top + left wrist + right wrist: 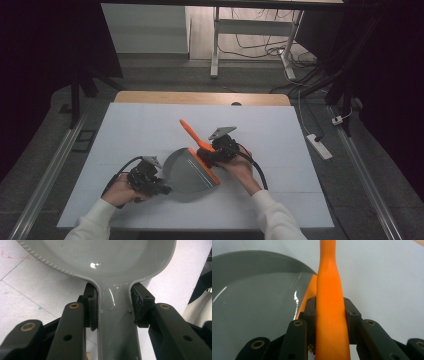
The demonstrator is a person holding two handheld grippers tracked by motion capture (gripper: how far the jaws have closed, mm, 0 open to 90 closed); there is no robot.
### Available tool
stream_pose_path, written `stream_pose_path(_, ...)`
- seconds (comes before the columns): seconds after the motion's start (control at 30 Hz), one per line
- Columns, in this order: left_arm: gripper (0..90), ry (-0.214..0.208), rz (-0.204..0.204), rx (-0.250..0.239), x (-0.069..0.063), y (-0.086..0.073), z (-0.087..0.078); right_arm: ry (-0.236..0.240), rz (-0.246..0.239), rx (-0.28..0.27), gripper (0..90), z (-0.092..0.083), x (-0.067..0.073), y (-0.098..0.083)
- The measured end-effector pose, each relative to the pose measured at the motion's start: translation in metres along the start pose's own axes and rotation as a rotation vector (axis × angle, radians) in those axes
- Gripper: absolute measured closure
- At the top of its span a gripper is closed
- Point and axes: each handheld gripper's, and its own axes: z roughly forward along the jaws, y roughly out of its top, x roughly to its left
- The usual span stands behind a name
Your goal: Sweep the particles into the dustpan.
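A grey dustpan (187,172) lies on the white table, its pan (107,255) wide and its handle (116,325) pointing toward the person's left hand. My left gripper (159,189) is shut on that handle, both pads (91,306) pressed against its sides. An orange brush (200,150) rests with its head along the dustpan's right edge; its handle (329,307) rises up and away. My right gripper (212,155) is shut on the orange handle, which runs between the two pads (350,315). The grey pan (254,307) lies left of it.
The white table top (140,125) has free room at the back and on both sides. A wooden edge (200,98) runs along its far side. On the floor at the right lies a power strip (320,146); a desk frame with cables (250,45) stands beyond.
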Motion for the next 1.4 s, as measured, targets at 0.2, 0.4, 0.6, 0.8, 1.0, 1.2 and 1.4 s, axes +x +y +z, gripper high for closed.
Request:
stream_pose_path(0.2, 61.3, 0.003, 0.001, 0.001, -0.001, 0.000, 0.000, 0.005, -0.018, 0.004, 70.0, 0.000, 0.006, 0.001)
stream_pose_path(0.4, 61.3, 0.000, 0.000, 0.003, 0.000, 0.000, 0.001, 0.009, -0.045, 0.005, 70.0, 0.003, 0.017, 0.005)
stream_pose_path(0.6, 61.3, 0.002, 0.000, 0.003, -0.001, 0.000, 0.001, 0.060, -0.039, -0.024, 70.0, 0.000, 0.024, 0.009)
stream_pose_path(0.8, 61.3, 0.002, 0.000, 0.002, -0.001, 0.000, 0.001, 0.097, -0.056, -0.055, 70.0, -0.005, 0.031, 0.015)
stream_pose_path(1.0, 61.3, 0.002, 0.001, 0.002, 0.000, 0.000, 0.001, 0.019, -0.020, -0.094, 70.0, -0.023, 0.015, 0.013)
stream_pose_path(1.2, 61.3, 0.001, 0.002, 0.003, -0.001, -0.001, 0.001, -0.036, 0.037, -0.090, 69.9, -0.026, -0.002, 0.005)
stream_pose_path(1.4, 61.3, 0.000, 0.003, 0.003, -0.001, -0.002, -0.001, -0.060, 0.067, -0.065, 70.0, -0.019, -0.010, -0.003)
